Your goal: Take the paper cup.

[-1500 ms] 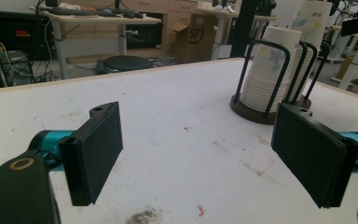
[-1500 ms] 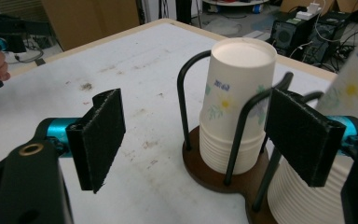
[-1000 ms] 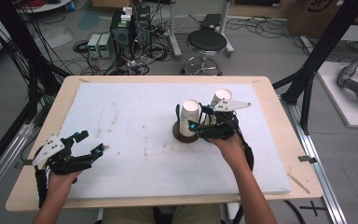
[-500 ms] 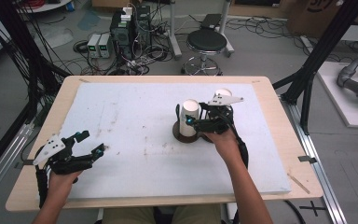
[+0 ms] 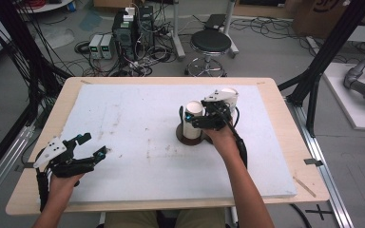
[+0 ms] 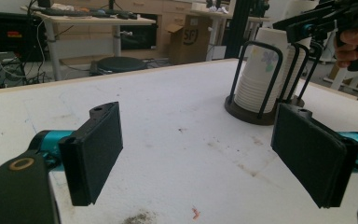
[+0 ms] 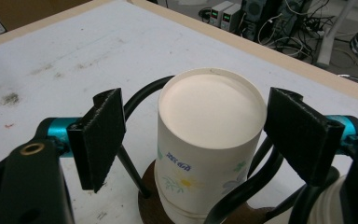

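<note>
A stack of white paper cups (image 5: pixel 193 118) printed with flowers stands upside down in a black wire holder on a round brown base (image 5: pixel 188 139), right of the table's middle. A second stack (image 5: pixel 229 94) stands just behind it. My right gripper (image 5: pixel 193 120) is open at the top of the front stack (image 7: pixel 209 140), one jaw on each side and neither touching. The second stack (image 7: pixel 327 205) shows at the bottom right of that view. My left gripper (image 5: pixel 94 144) rests open and empty near the front left corner. From the left gripper (image 6: pixel 203 156), I see the cup holder (image 6: pixel 261 74) ahead and the right gripper (image 6: pixel 317 21) above it.
The white foam board (image 5: pixel 138 118) covers the wooden table (image 5: pixel 285 102) and carries a few dirt marks. Beyond the far edge, on the floor, stand a black stool (image 5: pixel 210 43), electronic boxes (image 5: pixel 126 31) and cables. Black frame posts (image 5: pixel 318 71) rise at the right.
My right gripper has shifted left, from beside the rear stack to straddling the top of the front stack. The left gripper has stayed put.
</note>
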A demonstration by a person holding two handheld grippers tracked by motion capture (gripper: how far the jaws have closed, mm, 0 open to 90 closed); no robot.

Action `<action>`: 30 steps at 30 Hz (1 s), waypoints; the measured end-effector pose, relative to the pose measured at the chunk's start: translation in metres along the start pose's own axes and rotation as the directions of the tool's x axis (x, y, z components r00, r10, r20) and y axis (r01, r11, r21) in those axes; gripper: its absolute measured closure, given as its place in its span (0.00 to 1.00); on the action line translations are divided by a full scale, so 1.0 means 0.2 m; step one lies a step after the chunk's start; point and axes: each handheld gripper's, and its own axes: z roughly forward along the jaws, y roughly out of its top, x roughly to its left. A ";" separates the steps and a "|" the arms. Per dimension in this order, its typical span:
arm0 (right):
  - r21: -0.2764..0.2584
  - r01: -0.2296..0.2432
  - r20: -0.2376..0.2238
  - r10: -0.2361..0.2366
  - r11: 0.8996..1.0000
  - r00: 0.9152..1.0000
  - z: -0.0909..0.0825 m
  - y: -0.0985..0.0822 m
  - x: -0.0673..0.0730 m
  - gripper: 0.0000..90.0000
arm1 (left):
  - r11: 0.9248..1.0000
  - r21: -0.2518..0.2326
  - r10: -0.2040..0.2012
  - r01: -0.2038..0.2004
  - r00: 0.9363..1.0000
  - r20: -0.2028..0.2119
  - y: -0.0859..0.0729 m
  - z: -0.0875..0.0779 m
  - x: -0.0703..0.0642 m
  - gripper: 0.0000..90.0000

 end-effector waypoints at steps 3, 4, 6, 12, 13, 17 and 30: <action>0.006 0.005 0.012 -0.005 1.000 1.000 0.02 0.00 0.00 0.24 | 1.000 0.000 0.001 -0.001 1.000 0.000 0.00 0.00 0.00 0.18; 0.007 0.005 0.011 -0.005 1.000 1.000 0.02 0.00 0.00 0.26 | 1.000 0.000 0.001 -0.001 1.000 0.000 0.00 0.00 0.00 0.18; 0.007 0.002 0.018 -0.002 1.000 1.000 0.03 0.00 0.00 0.31 | 1.000 0.000 0.002 -0.002 1.000 0.000 0.00 0.00 0.00 0.18; 0.004 0.006 0.026 -0.006 1.000 1.000 0.02 0.00 -0.01 0.41 | 1.000 -0.001 -0.001 0.001 1.000 -0.003 0.00 0.00 0.00 0.18; 0.004 0.007 0.025 -0.007 1.000 1.000 0.02 0.00 -0.01 0.41 | 1.000 0.000 0.001 -0.001 1.000 -0.003 0.00 0.00 0.00 0.18; 0.012 0.015 0.019 -0.015 1.000 1.000 0.01 0.00 -0.01 0.42 | 1.000 0.000 0.002 -0.002 1.000 -0.001 0.00 0.00 0.00 0.18; -0.022 0.035 0.007 -0.035 0.999 0.999 -0.06 0.11 0.01 0.42 | 1.000 0.000 -0.005 0.005 1.000 0.011 0.00 0.00 0.00 0.18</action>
